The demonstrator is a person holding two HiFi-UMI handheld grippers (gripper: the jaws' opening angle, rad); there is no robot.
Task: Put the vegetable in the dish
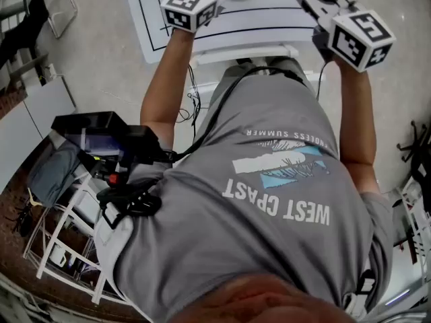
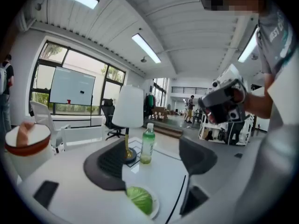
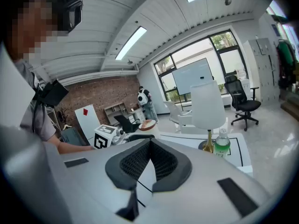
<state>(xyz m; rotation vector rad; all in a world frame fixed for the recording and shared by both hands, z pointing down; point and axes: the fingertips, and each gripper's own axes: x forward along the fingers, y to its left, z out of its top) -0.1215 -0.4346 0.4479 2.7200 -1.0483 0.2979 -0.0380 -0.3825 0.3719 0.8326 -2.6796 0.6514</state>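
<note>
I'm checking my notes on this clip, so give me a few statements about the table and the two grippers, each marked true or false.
1. The green vegetable lies in the white dish. True.
2. The left gripper is holding the vegetable. False: its jaws stand apart with nothing between them.
3. The bottle stands right beside the lamp. True.
4. The lamp has a red shade. False: the shade is white.
5. The right gripper is wide open. False: its jaw tips meet, with nothing held.
</note>
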